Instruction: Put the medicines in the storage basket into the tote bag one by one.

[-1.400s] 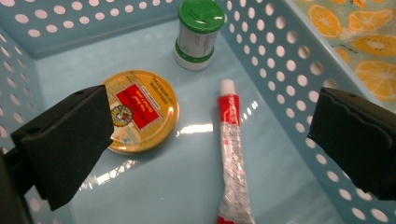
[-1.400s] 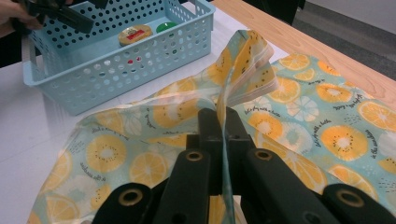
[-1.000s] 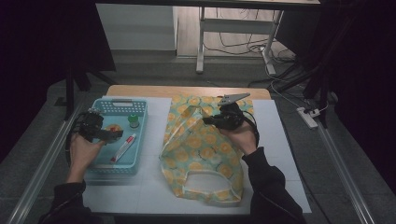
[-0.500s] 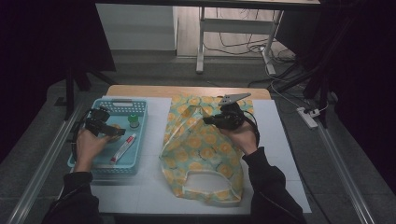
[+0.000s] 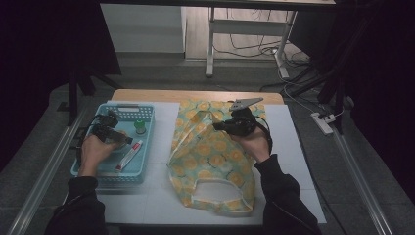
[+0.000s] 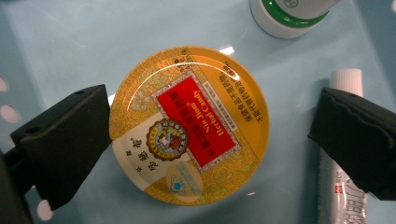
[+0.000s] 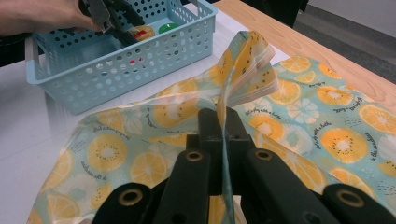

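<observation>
A: Starting at the left — what is the left gripper (image 5: 113,136) doing?

B: It is hanging inside the pale blue perforated plastic basket (image 5: 128,111), jaws pointing down and standing apart. In the left gripper view the round yellow candy tin with the red label (image 6: 189,125) is lying flat on the basket floor between the two black pads. The left-hand pad (image 6: 70,135) is sitting right at the tin's rim; the right-hand pad is standing clear of it, so nothing is being squeezed.

A: What else is lying around those jaws?

B: A white tube with red print (image 6: 340,186) is lying under and behind the right-hand pad, just beside the tin. Beyond the jaws, a white bottle with a green cap (image 6: 289,14) is standing near the tin, not touching it.

A: And further right?

B: The right gripper (image 5: 234,126) is hovering over the thin plastic bag printed with orange and lemon slices (image 5: 205,152), which is spreading flat on the white tabletop (image 5: 156,205), just beside the basket. Its jaws are pressing together on a fold of the bag's edge — in the right gripper view that fold (image 7: 243,65) is rising up out of the pinched tips, lifted off the rest of the sheet.

A: The person's hands?

B: One is wrapping each gripper, dark sleeves coming in from below.
</observation>
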Demonstrator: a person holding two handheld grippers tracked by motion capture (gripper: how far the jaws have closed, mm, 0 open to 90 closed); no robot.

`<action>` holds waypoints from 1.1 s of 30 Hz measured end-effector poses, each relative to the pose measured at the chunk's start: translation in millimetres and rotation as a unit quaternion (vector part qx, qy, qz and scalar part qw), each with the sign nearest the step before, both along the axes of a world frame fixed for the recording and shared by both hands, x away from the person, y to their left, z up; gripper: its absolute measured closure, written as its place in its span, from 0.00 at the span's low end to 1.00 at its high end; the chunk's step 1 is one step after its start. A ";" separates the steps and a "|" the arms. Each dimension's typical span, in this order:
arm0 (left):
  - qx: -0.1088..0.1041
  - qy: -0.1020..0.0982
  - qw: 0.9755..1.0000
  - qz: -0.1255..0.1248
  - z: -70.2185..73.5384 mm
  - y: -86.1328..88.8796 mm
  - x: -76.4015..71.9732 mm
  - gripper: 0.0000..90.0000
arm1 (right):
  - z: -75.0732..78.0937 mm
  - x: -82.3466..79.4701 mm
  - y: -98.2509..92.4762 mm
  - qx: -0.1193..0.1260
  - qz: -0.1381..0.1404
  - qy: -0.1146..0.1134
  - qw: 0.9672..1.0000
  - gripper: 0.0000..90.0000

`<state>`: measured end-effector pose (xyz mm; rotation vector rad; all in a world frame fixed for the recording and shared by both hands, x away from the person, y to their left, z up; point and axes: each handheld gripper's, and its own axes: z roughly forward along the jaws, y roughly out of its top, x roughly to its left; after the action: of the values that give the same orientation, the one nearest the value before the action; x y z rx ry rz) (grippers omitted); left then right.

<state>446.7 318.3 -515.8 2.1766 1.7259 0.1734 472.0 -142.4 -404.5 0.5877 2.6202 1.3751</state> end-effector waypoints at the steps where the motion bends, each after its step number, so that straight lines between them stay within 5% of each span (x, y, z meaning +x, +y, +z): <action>1: 0.006 0.001 1.000 0.001 0.2 -0.1 0.0 0.01 | 0.0 0.0 -0.1 0.000 0.000 0.000 1.000 1.00; 7: 0.029 0.007 1.000 -0.001 -0.2 -3.1 -1.0 0.21 | -0.3 0.7 -0.9 0.001 -0.001 -0.001 1.000 1.00; 11: 0.031 0.011 0.999 0.003 0.8 -4.5 -1.1 0.23 | -0.5 1.5 -2.0 0.002 -0.003 -0.001 1.000 1.00; 23: -0.004 -0.018 1.000 -0.005 15.3 -4.8 -8.5 0.23 | -0.6 1.3 -1.6 0.002 -0.003 -0.002 1.000 1.00; 33: -0.041 -0.059 0.997 -0.039 40.2 -11.1 -21.8 0.23 | -0.1 1.2 -2.0 0.004 -0.006 -0.002 1.000 1.00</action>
<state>425.0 307.2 -475.6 2.1255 1.5542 0.2026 473.2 -144.4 -404.7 0.5987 2.6052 1.3827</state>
